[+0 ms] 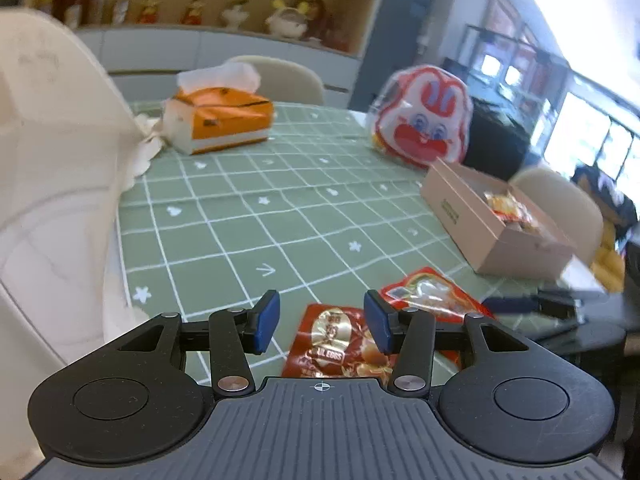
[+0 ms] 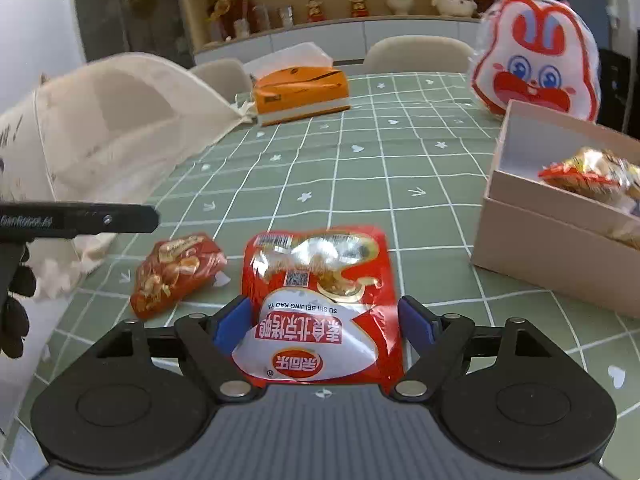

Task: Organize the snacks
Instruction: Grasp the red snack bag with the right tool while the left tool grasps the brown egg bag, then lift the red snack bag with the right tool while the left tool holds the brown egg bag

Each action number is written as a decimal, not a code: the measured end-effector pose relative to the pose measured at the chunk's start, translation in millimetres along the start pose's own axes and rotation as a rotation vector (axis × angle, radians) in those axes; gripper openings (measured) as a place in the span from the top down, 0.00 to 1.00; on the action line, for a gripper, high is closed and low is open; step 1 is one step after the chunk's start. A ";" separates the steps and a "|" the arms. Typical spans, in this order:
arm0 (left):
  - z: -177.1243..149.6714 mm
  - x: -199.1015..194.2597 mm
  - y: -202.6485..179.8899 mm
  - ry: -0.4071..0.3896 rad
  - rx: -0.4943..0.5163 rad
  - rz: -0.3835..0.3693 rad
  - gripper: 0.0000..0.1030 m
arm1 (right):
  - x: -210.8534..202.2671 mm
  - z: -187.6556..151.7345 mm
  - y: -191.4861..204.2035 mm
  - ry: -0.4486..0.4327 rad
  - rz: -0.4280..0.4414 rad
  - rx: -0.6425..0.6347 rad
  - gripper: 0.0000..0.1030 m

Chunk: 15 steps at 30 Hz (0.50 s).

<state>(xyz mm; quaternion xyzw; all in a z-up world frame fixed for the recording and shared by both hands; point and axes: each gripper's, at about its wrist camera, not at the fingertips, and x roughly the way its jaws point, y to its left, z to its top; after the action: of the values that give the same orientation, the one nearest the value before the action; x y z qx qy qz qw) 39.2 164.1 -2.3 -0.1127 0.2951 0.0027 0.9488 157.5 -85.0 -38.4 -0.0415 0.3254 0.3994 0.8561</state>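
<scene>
Snack packets: some lie in the pink box (image 2: 560, 240); two remain near, the roast-duck packet (image 2: 320, 296) between my right gripper's (image 2: 322, 322) parted jaws, the quail-egg packet (image 1: 332, 344) under my left gripper (image 1: 322, 322), also open.

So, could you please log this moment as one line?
left tool: open over egg pack | right tool: open around duck pack | box: part filled

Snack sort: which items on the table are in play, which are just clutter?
In play:
- red-and-white duck pouch, between the open right hand-held gripper pads
- dark red quail-egg pouch, ahead of the open left hand-held gripper
- beige box, snacks already inside

Clutter:
- orange tissue pack
- rabbit-face bag
- white cloth bag
- shelf figurines
</scene>
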 end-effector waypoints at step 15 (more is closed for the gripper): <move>-21.7 31.1 -55.6 0.142 0.312 0.039 0.19 | -2.5 -2.1 -3.8 -0.009 0.015 0.023 0.20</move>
<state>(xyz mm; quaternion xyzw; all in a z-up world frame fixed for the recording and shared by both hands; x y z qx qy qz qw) 56.7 103.4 -25.3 0.0415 0.3606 -0.0327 0.9312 157.9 -89.9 -39.3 -0.0274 0.3265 0.4020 0.8550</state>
